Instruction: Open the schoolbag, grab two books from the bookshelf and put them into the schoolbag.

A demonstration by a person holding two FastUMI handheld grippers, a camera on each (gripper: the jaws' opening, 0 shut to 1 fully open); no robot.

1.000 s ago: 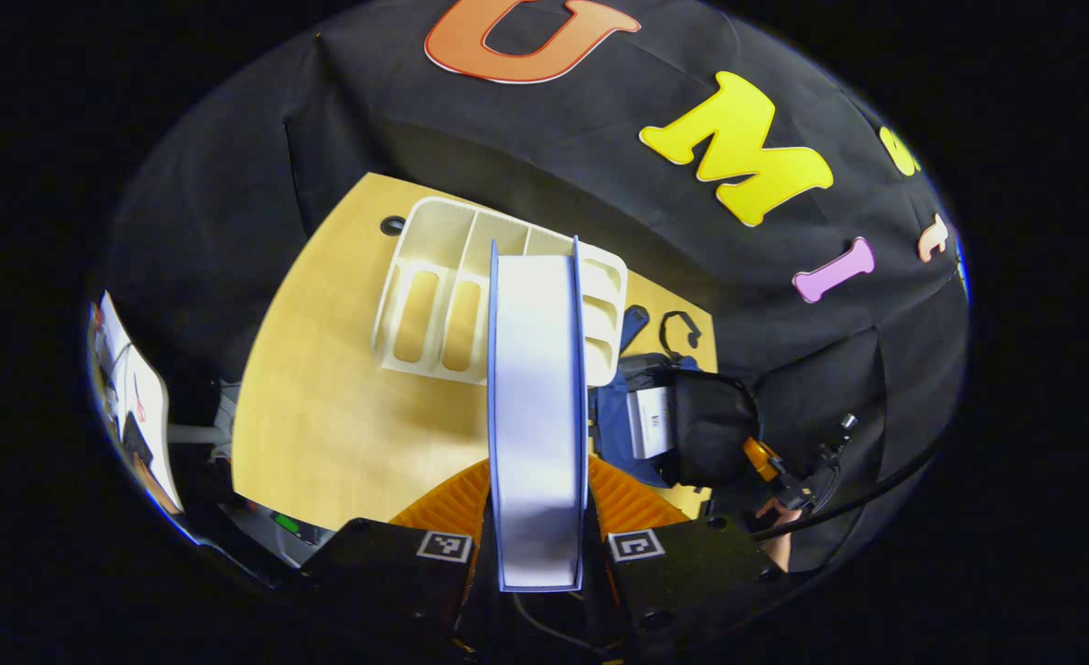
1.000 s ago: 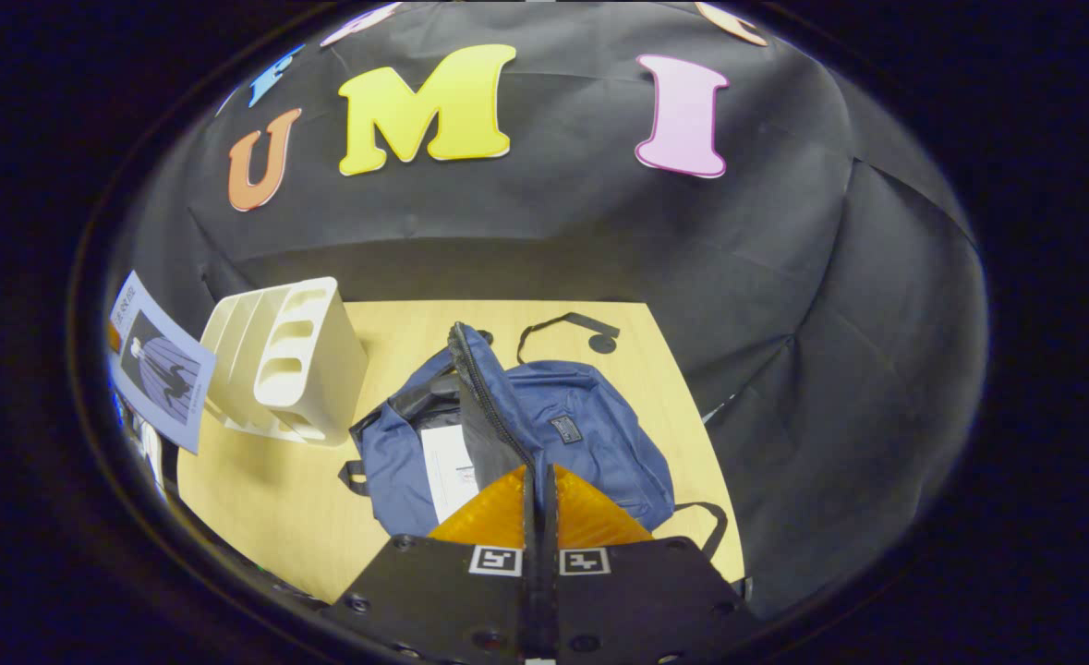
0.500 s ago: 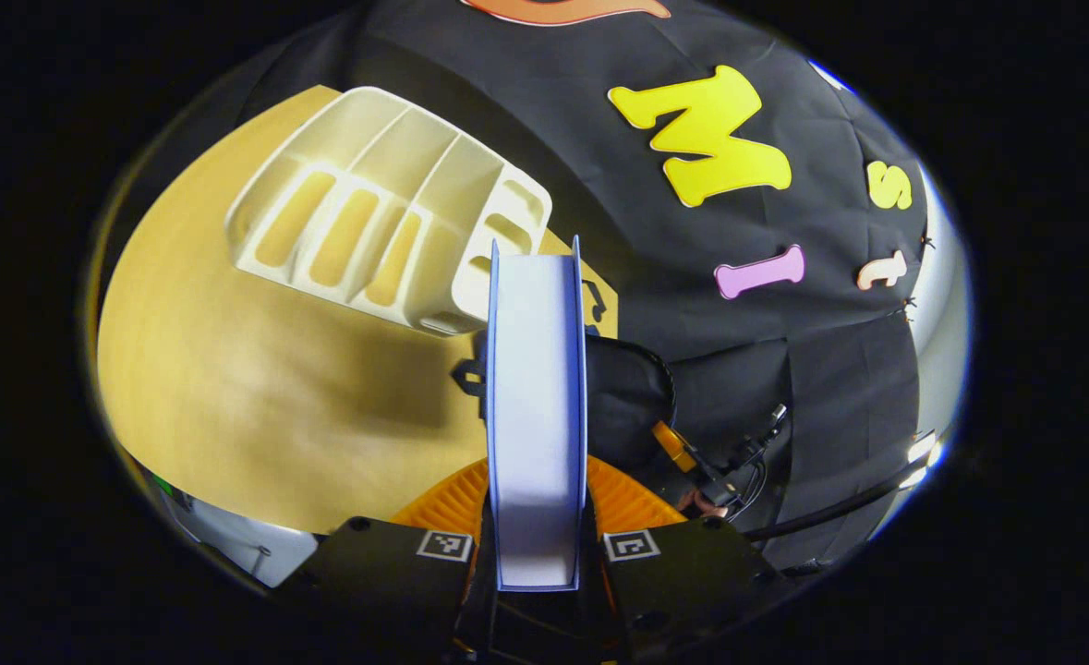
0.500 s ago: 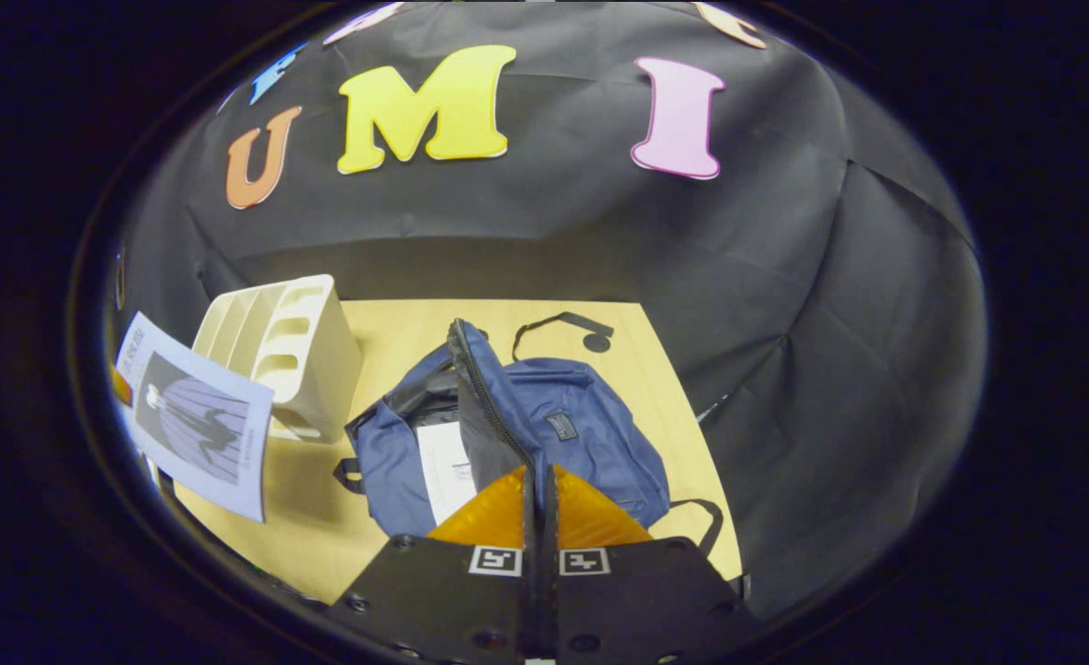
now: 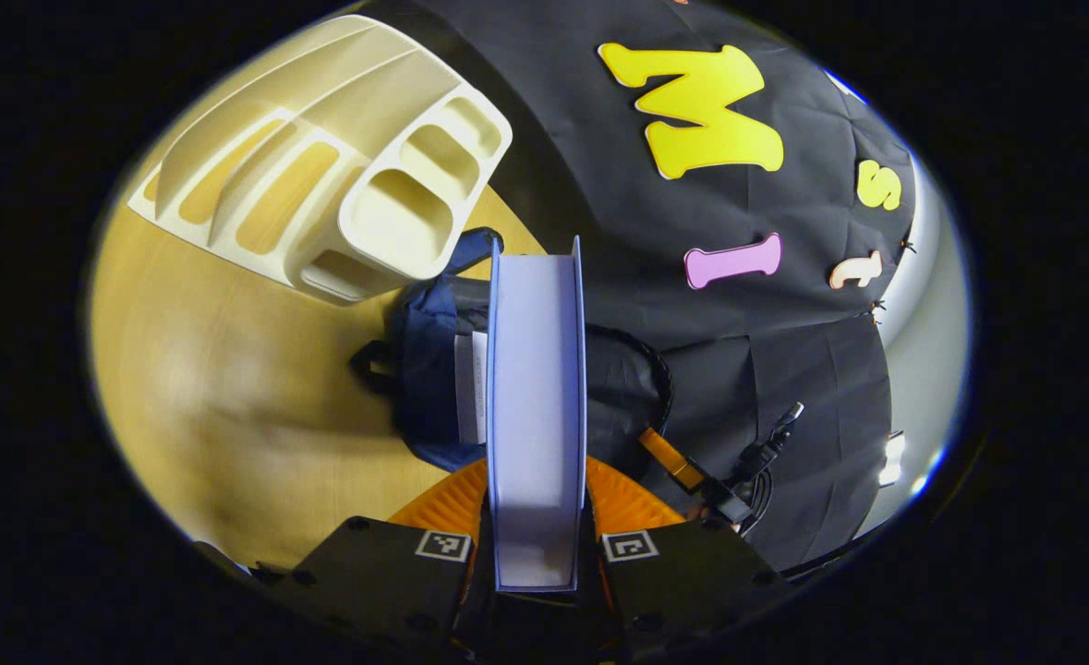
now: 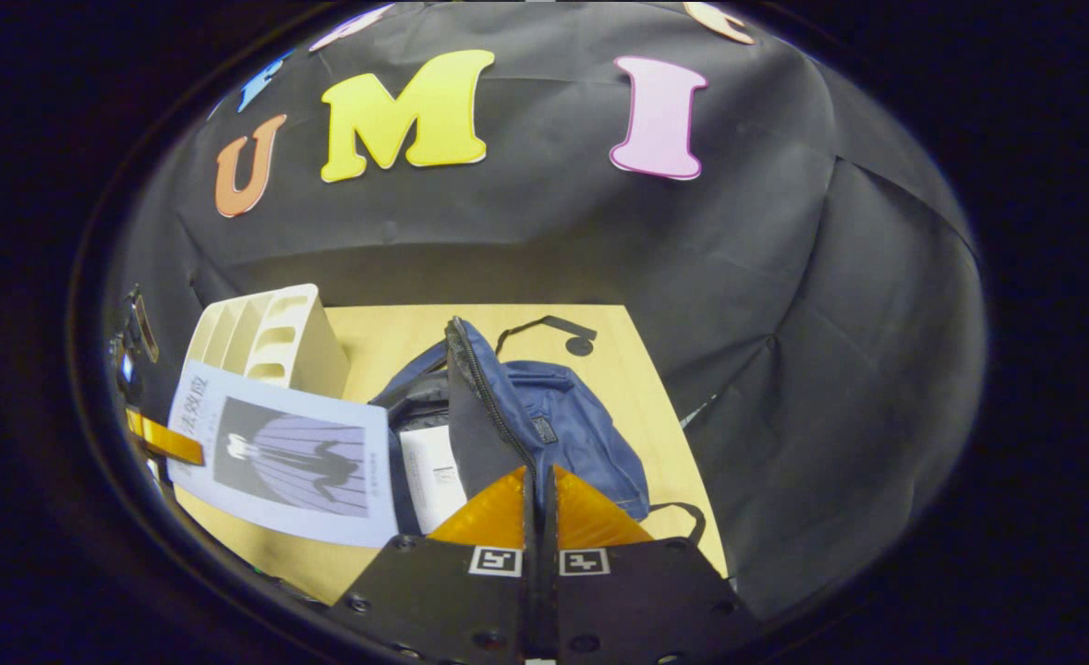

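Blue-covered book with a thick white page block, one item: I have it clamped edge-on in my left gripper, both fingers pressing its covers, the page edge facing the camera. From the right gripper view the same book shows its pale cover with a dark figure printed on it, hanging over the counter just left of the bag, with the left gripper at its outer edge.

Navy fabric schoolbag, one item: lying open on the light wooden counter, zip flap lifted upright. My right gripper has its jaws closed flat together on that flap's edge, holding the mouth apart. White paper or a book sits inside the opening. In the left gripper view the schoolbag lies directly beyond the held book.

Cream plastic slotted bookshelf, one item: standing on the counter just beside the bag, its compartments open; the same bookshelf appears behind the held book.
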